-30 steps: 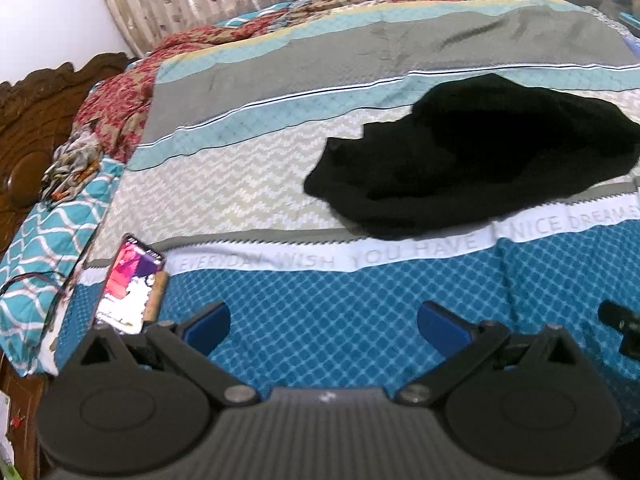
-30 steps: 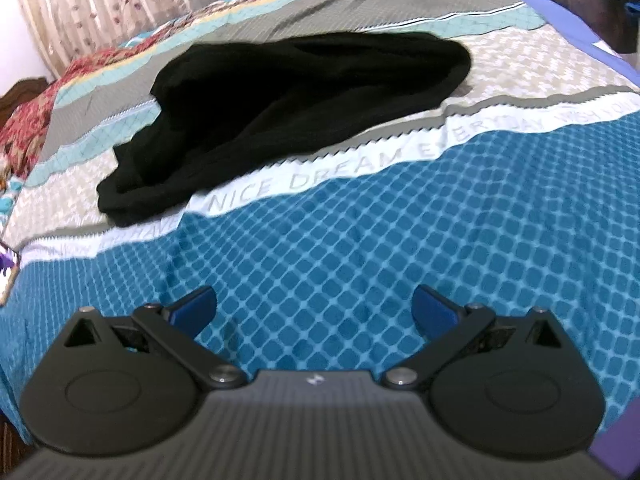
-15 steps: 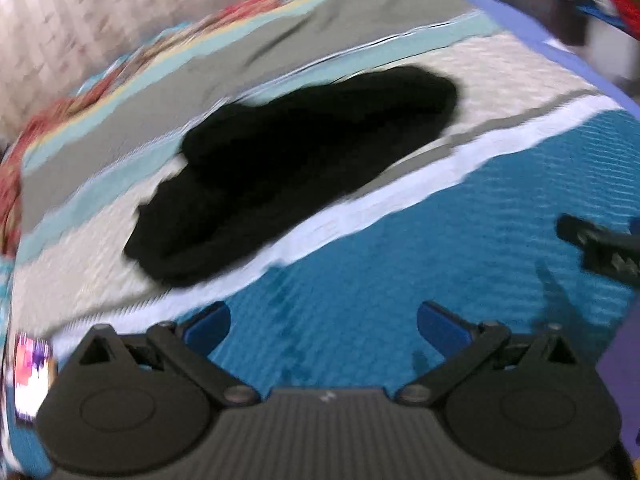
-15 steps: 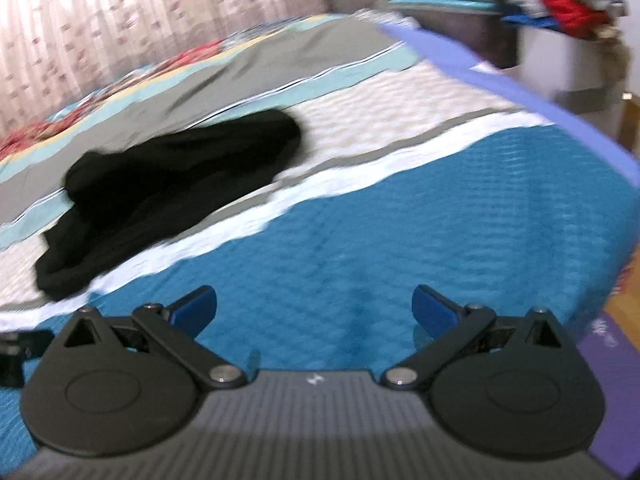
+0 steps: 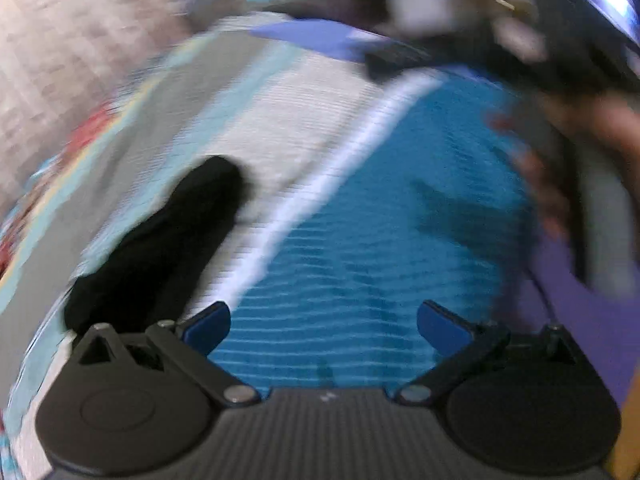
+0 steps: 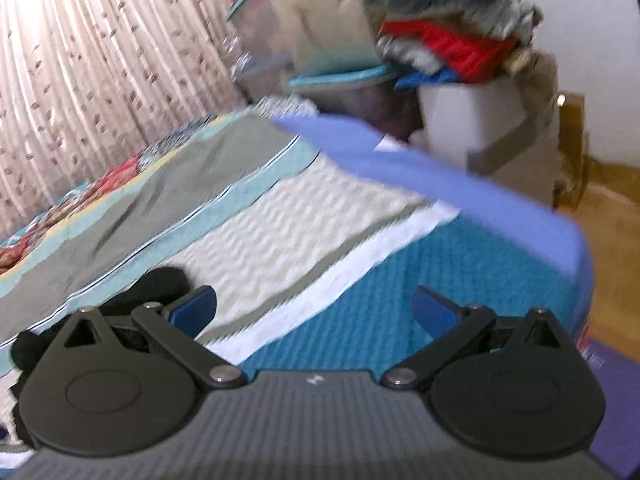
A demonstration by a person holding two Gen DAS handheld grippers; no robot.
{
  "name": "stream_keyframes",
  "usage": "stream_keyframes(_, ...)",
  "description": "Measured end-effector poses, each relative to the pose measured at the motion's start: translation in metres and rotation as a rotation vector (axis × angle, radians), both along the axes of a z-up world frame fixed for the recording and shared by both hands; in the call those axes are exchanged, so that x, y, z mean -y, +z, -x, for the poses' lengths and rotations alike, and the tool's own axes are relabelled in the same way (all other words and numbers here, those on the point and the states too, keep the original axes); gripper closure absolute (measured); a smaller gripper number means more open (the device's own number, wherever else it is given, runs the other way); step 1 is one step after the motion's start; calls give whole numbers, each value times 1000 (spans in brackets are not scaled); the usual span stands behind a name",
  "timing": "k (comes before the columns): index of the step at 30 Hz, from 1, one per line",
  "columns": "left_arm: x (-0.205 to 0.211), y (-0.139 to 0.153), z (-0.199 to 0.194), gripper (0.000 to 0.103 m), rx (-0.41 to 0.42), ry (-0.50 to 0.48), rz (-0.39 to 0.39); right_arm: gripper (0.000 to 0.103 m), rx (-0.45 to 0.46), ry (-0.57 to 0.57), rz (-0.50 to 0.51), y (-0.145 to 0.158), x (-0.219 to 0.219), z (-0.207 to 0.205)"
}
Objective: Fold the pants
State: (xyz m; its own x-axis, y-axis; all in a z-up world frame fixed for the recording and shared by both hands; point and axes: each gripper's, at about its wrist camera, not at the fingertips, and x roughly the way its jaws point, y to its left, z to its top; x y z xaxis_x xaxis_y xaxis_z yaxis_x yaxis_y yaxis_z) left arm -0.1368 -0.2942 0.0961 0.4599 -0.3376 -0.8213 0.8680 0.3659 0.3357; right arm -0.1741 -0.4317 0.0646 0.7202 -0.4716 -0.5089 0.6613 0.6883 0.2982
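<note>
**Both grippers empty, pants lying off to the left**

I am working over a bed with a striped bedspread [image 6: 280,216], curtains behind. My left gripper [image 5: 323,326] and right gripper [image 6: 314,306] are both hovering spread wide, gripping nothing. The black pants [image 5: 160,240] are lying crumpled on the pale stripes, probably unfolded, so I judge no fold has begun.

Showing as matt black cloth, soft and unshiny, the pants [image 5: 160,240]. Lying beneath as woven, quilt-textured cloth with a dimpled blue section, the bedspread [image 6: 360,320]. Hanging as thin, pleated fabric with light glowing through, the curtain [image 6: 100,60]. Appearing as matt black plastic with small shiny metal pivots and smooth blue pads, the left gripper [image 5: 324,326] and the right gripper [image 6: 314,308].
</note>
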Motion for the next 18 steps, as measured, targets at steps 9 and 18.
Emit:
stream_keyframes(9, 31, -59, 60, 0, -91, -187, -205, 0, -24, -24, -14, -18, 21, 27)
stream_keyframes(18, 39, -109, 70, 0, -239, -235, -357, 0, -47, -46, -71, -43, 37, 40)
